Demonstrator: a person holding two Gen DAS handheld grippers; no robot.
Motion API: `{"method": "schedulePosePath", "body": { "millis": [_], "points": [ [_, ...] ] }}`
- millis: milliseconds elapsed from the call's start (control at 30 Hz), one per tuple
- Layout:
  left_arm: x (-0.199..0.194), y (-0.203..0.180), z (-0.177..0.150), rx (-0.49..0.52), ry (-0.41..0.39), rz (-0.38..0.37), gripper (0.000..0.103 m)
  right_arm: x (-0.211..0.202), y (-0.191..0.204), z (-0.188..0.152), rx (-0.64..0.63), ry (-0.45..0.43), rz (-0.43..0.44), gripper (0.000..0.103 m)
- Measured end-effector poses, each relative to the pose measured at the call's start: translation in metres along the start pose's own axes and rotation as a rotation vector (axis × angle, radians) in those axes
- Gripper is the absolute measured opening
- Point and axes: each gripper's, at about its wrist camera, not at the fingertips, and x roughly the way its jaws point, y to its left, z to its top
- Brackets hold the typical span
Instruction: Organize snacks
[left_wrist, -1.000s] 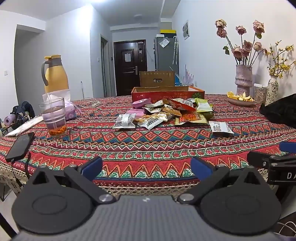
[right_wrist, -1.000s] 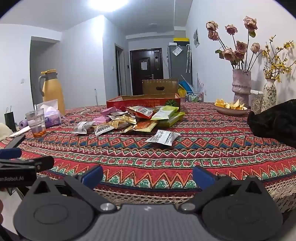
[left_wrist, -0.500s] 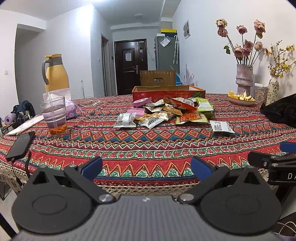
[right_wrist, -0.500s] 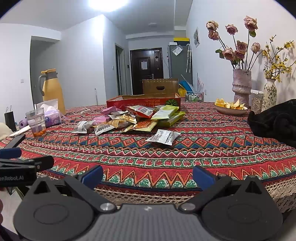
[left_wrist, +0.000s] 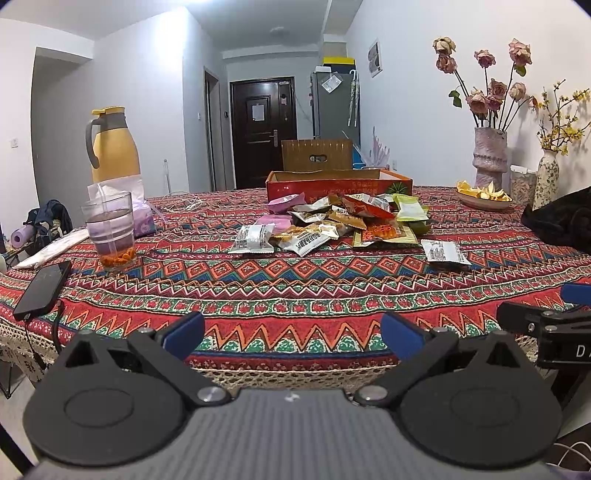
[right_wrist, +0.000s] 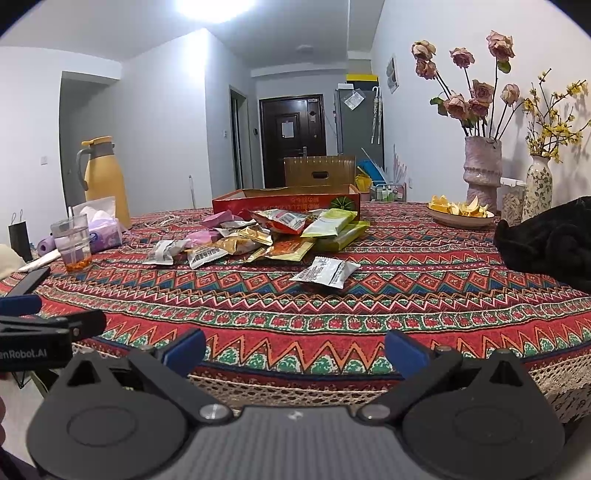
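Observation:
A heap of snack packets (left_wrist: 332, 227) (right_wrist: 273, 236) lies mid-table, in front of a shallow red cardboard box (left_wrist: 338, 184) (right_wrist: 286, 201). One white packet (left_wrist: 445, 254) (right_wrist: 327, 272) lies apart, nearer the front and to the right of the heap. Another white packet (left_wrist: 253, 239) (right_wrist: 164, 252) sits at the heap's left edge. My left gripper (left_wrist: 291, 334) hangs open at the table's near edge, nothing between its blue pads. My right gripper (right_wrist: 293, 350) is open too, just off the same edge, and shows in the left wrist view (left_wrist: 546, 321).
On the left stand a glass of liquid (left_wrist: 110, 230), a purple tissue pack (left_wrist: 142, 218), a yellow jug (left_wrist: 112, 144) and a phone (left_wrist: 42, 284) with its cable. A bowl of peels (left_wrist: 484, 194), two flower vases (left_wrist: 489, 158) and a black cloth (left_wrist: 561, 219) occupy the right.
Both views have crept slightly forward and upward toward the table. Nothing on the table has moved and both grippers stay open.

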Motion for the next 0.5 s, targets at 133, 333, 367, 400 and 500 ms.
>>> {"method": "schedulePosePath", "body": {
  "millis": [133, 333, 367, 400, 500],
  "points": [
    [0.0002, -0.0008, 0.0002, 0.001, 0.001, 0.001, 0.103, 0.0, 0.0001, -0.0003, 0.0, -0.001, 0.0, 0.103],
    [0.0011, -0.0008, -0.0001, 0.005, 0.006, -0.004, 0.103, -0.0001, 0.0005, -0.0006, -0.001, -0.001, 0.0, 0.103],
    [0.0016, -0.0007, -0.0004, 0.005, 0.009, -0.005, 0.103, -0.0002, 0.0005, -0.0007, -0.001, -0.001, 0.0, 0.103],
    [0.0019, -0.0004, -0.0005, 0.004, 0.01, -0.006, 0.103, -0.0001, 0.0006, -0.0008, -0.001, 0.0, 0.0, 0.103],
    [0.0017, -0.0011, -0.0009, 0.005, 0.008, -0.004, 0.103, -0.0009, 0.0008, -0.001, 0.002, 0.0, -0.001, 0.103]
  ]
}}
